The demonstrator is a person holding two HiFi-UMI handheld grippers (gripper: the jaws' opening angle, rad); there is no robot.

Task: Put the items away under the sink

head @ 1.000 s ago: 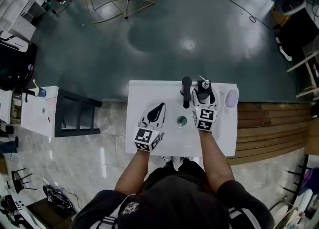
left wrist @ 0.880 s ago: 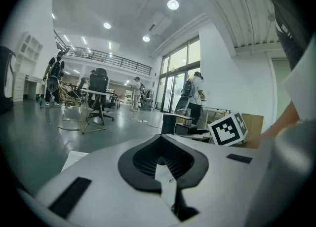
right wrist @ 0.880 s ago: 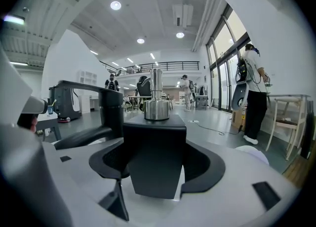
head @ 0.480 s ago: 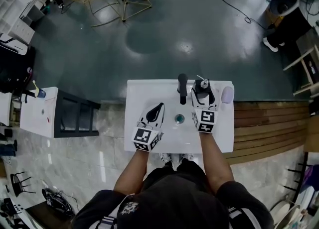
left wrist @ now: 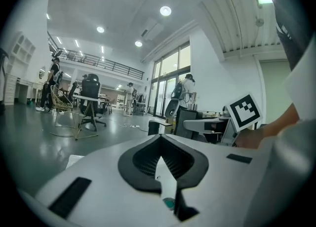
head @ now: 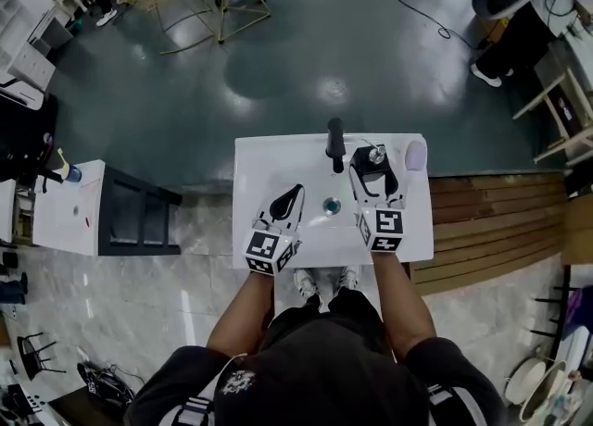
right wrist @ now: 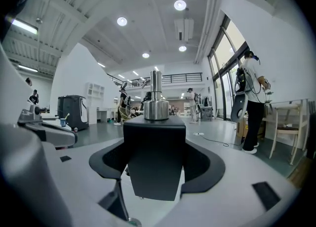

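Observation:
A black square bottle (head: 372, 168) with a silver pump top (right wrist: 156, 103) sits between the jaws of my right gripper (head: 374, 161), which is shut on it and holds it above the right side of the white sink (head: 264, 160). In the right gripper view the bottle (right wrist: 154, 164) stands upright and fills the gap between the pads. My left gripper (head: 296, 193) hovers over the sink's left half, its jaw tips touching with nothing between them. The black faucet (head: 334, 142) stands at the back and the drain (head: 331, 206) lies between the two grippers.
A pale lilac oval object (head: 416, 155) lies on the sink's back right corner. A white cabinet (head: 65, 209) and a black frame (head: 139, 216) stand to the left. Wooden decking (head: 491, 220) runs to the right. Chairs and people are far across the grey floor.
My right gripper has risen with the black bottle and drawn back from the faucet toward the person. The left gripper has shifted a little and stays shut.

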